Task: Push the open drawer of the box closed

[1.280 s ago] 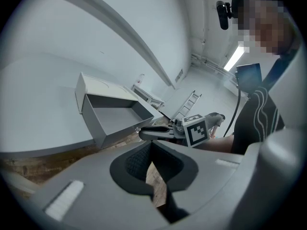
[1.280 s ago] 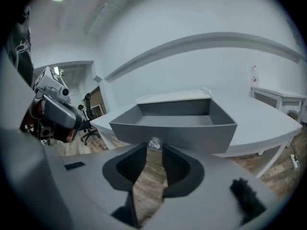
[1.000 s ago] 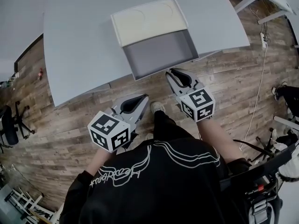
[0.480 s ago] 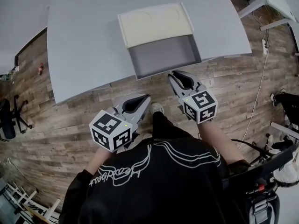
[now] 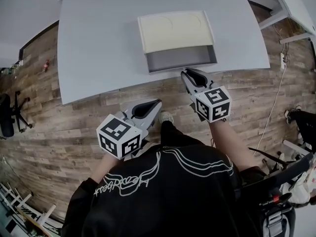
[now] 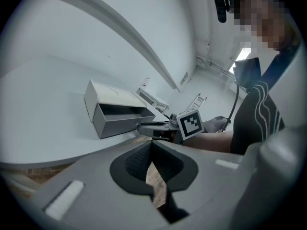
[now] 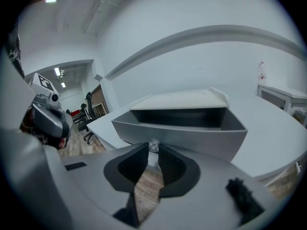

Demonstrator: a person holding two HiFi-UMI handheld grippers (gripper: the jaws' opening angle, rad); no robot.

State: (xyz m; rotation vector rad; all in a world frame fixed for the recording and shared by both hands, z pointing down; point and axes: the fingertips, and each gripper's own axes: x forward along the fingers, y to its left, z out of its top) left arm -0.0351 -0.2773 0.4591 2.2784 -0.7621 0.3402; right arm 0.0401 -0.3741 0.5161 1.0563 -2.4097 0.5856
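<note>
A box with a cream top [image 5: 175, 31] stands on the pale grey table [image 5: 94, 48] near its front edge. Its grey drawer [image 5: 181, 59] sticks out a short way toward me. My right gripper [image 5: 185, 73] is shut, its tips against the drawer's front wall [image 7: 182, 135] by a small silvery knob [image 7: 153, 145]. The right gripper [image 7: 153, 148] holds nothing. My left gripper [image 5: 157, 103] is shut and empty, low over the wooden floor, short of the table edge. In the left gripper view, the left gripper [image 6: 152, 146] looks toward the drawer [image 6: 120, 121] and the right gripper [image 6: 144, 127].
The table's curved front edge [image 5: 123, 85] runs just below the box. An office chair [image 5: 7, 122] stands on the floor at far left. White table legs [image 5: 274, 19] and a cable [image 5: 276, 98] lie at the right.
The drawer has slid well into the box, with my right gripper moving forward against its front. The left gripper has stayed about where it was.
</note>
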